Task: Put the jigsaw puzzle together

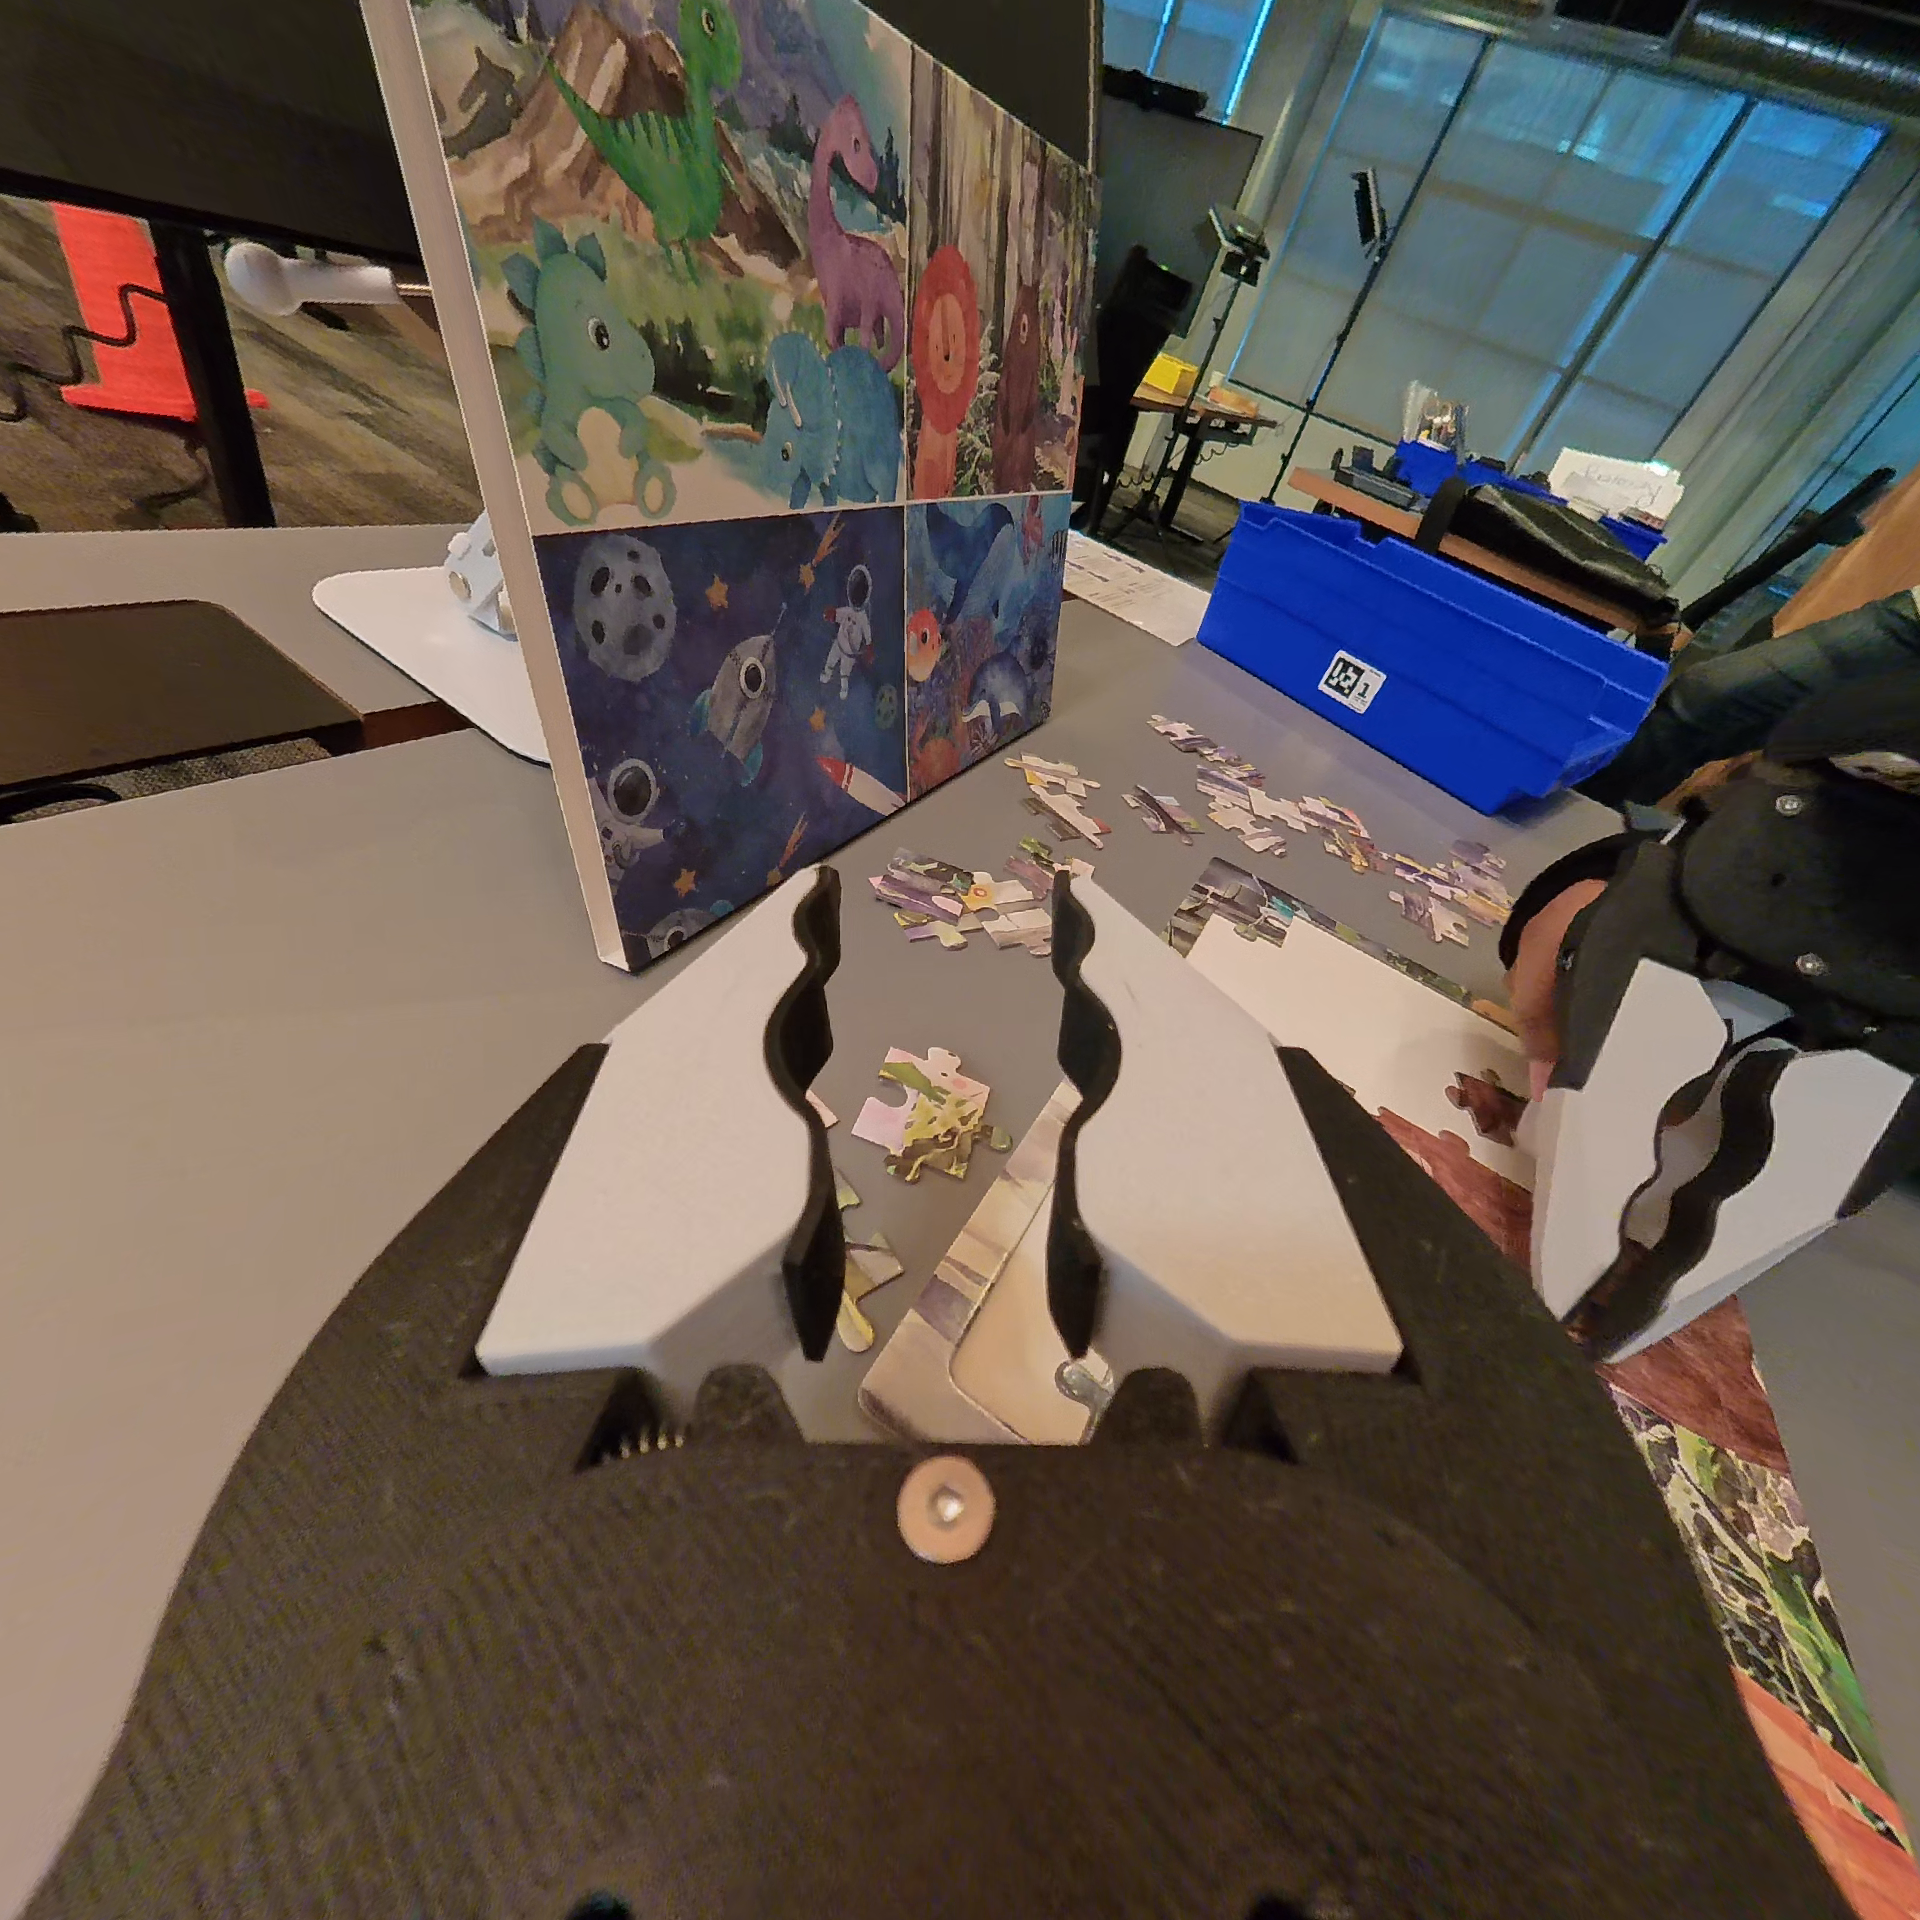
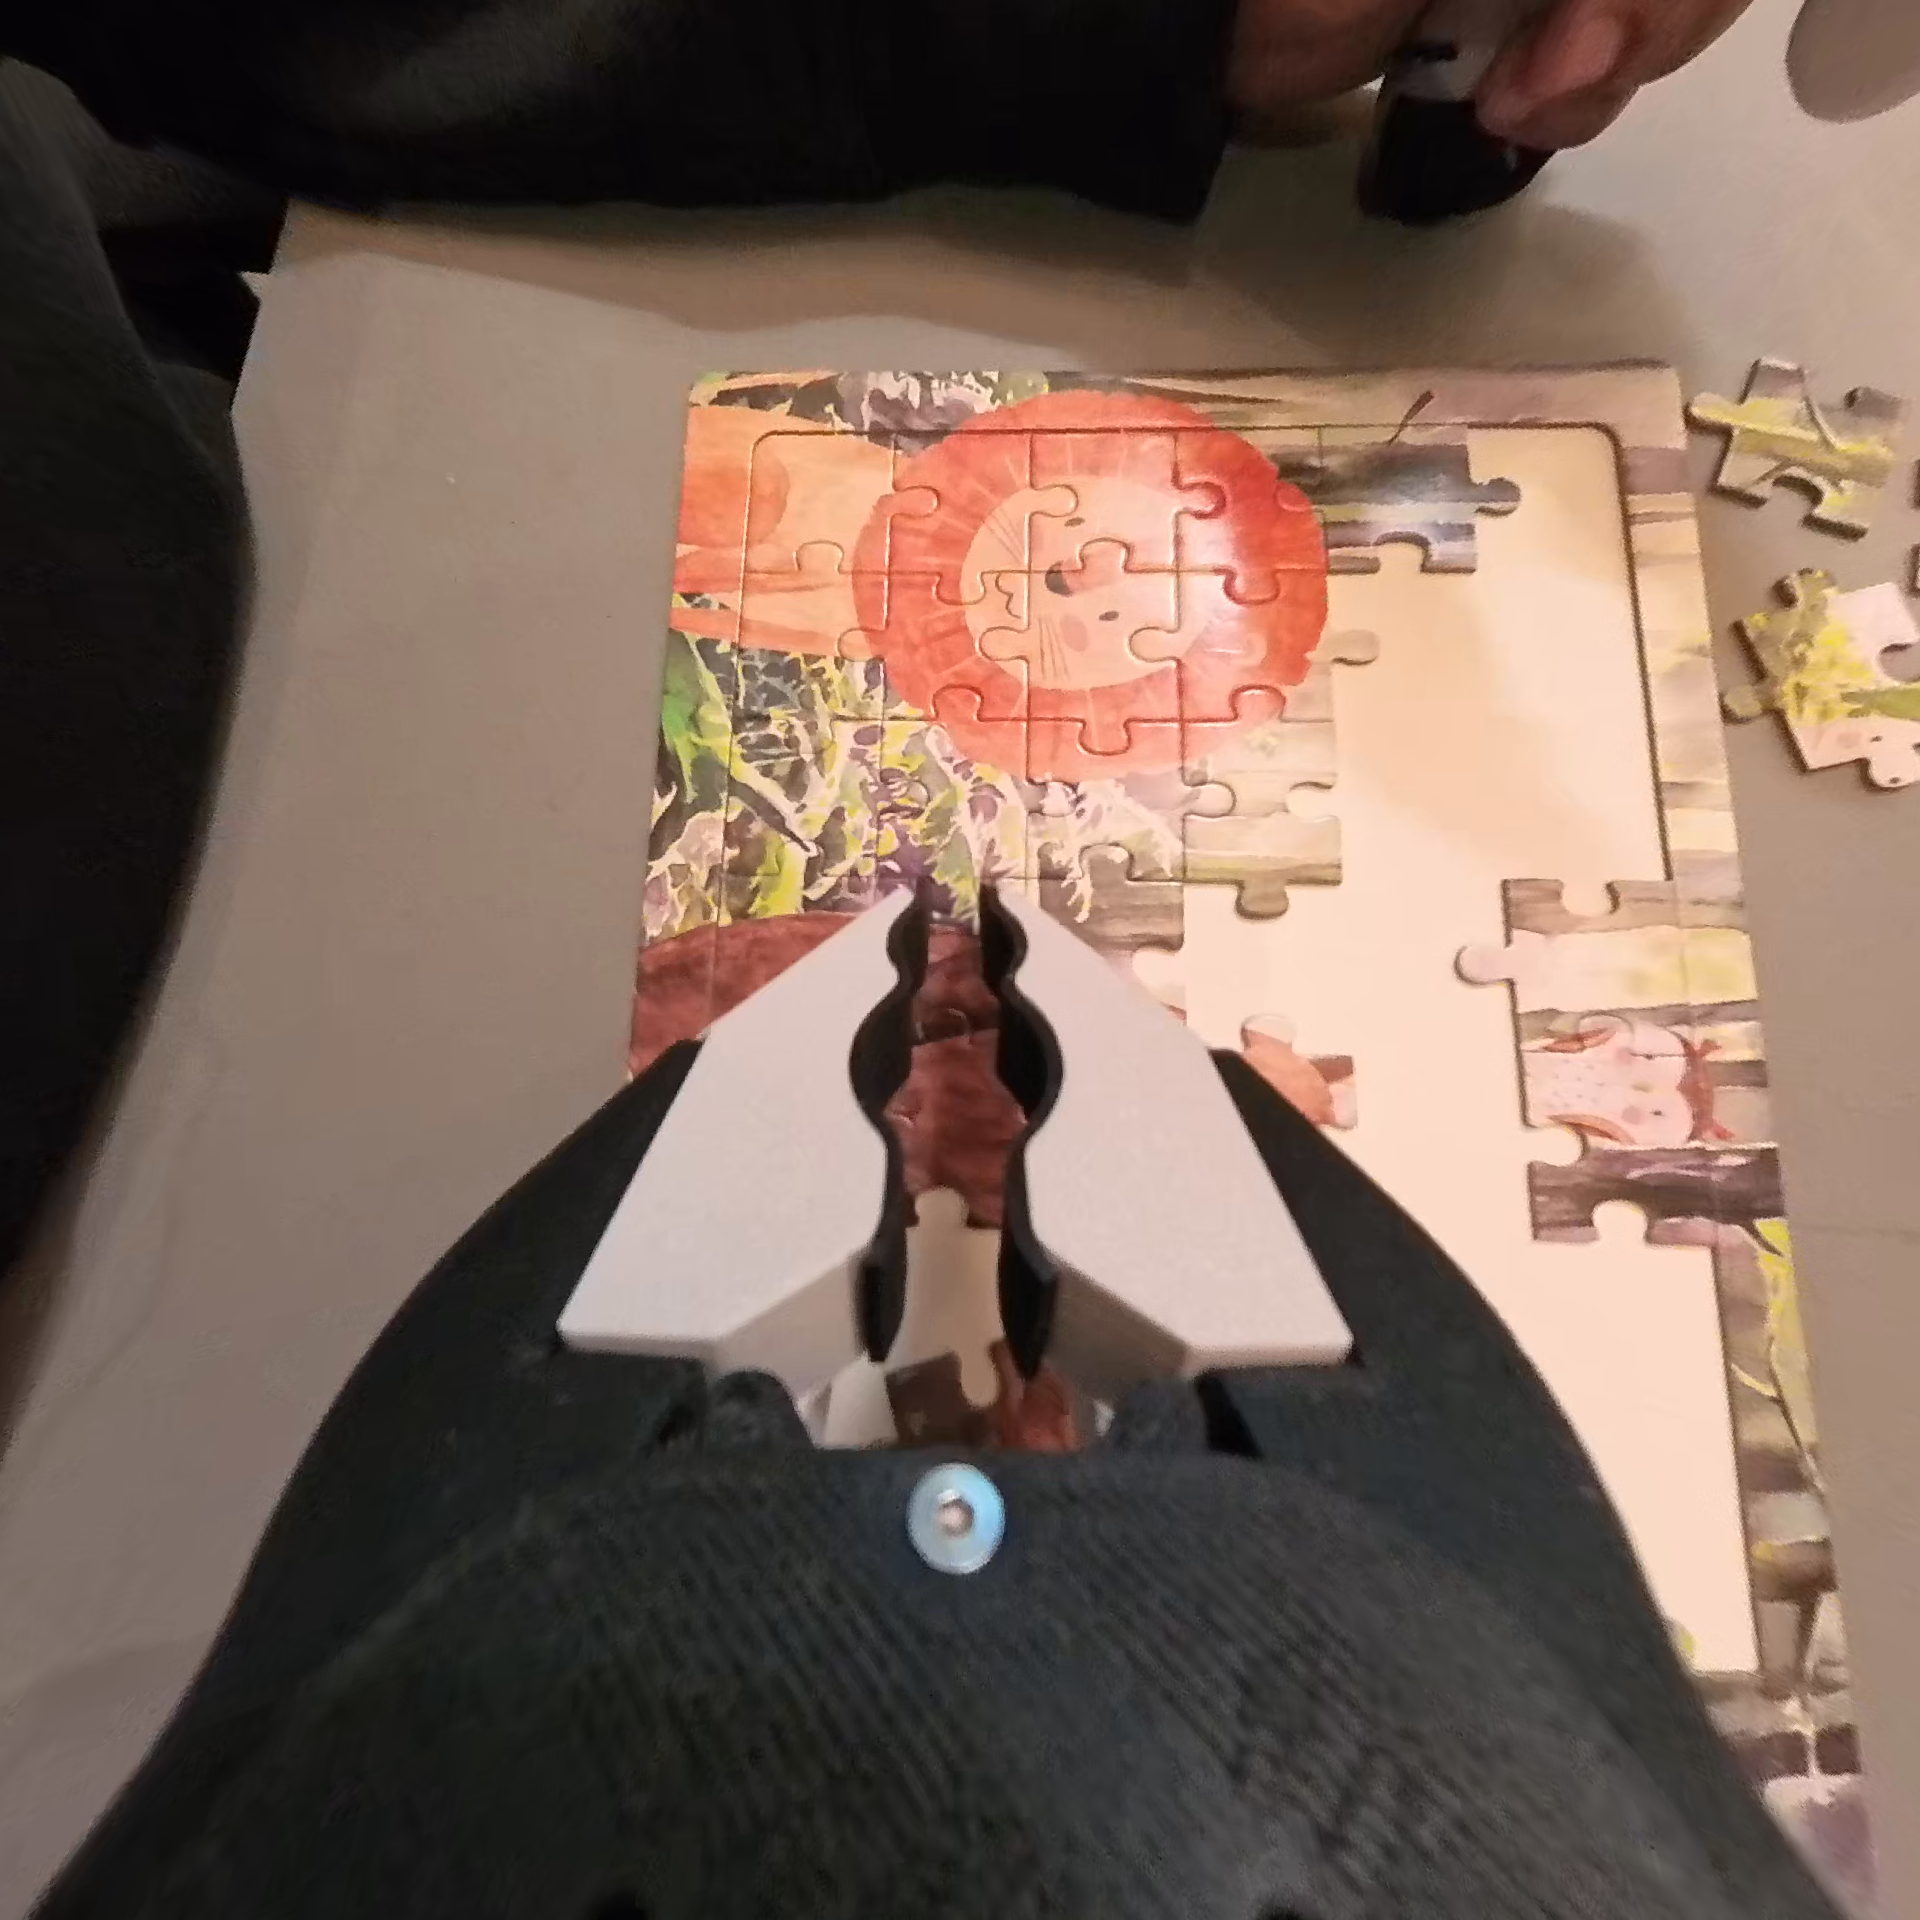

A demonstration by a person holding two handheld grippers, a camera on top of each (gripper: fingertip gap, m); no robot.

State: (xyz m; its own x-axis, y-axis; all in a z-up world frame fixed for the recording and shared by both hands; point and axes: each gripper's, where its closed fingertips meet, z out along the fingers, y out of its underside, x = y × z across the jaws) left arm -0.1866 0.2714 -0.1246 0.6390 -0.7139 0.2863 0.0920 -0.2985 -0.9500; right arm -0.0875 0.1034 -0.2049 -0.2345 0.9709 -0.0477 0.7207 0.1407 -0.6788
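Right gripper (image 2: 951, 891) is low over the puzzle (image 2: 1039, 582), fingers drawn near together with a thin gap between the pads; the brown showing in that gap looks like the bear part of the picture, but whether a piece is pinched there, I cannot tell. The lion's head is done, and so is the greenery along that long edge of the tray (image 2: 1704, 426). The bare cream middle and the far long edge are where the work remains.

Left gripper (image 1: 940, 883) hangs over the bench (image 1: 312, 1039) with fingers well apart and nothing between them. A loose piece (image 1: 928, 1112) lies on the bench under the gap, just beside the tray's corner. More pieces (image 1: 1340, 821) are scattered towards the bench's far edge, near the blue bin (image 1: 1455, 665), and the box (image 1: 748, 416) stands upright to show the finished picture.

How to do this well, as I judge it: if a piece is in the right fingers, bring it down flat, line its knobs with the brown neighbours before letting go, then press lightly with the fingertips. The left could steady the tray's corner so it does not slide. The risk is a tilted piece riding up on its neighbour.
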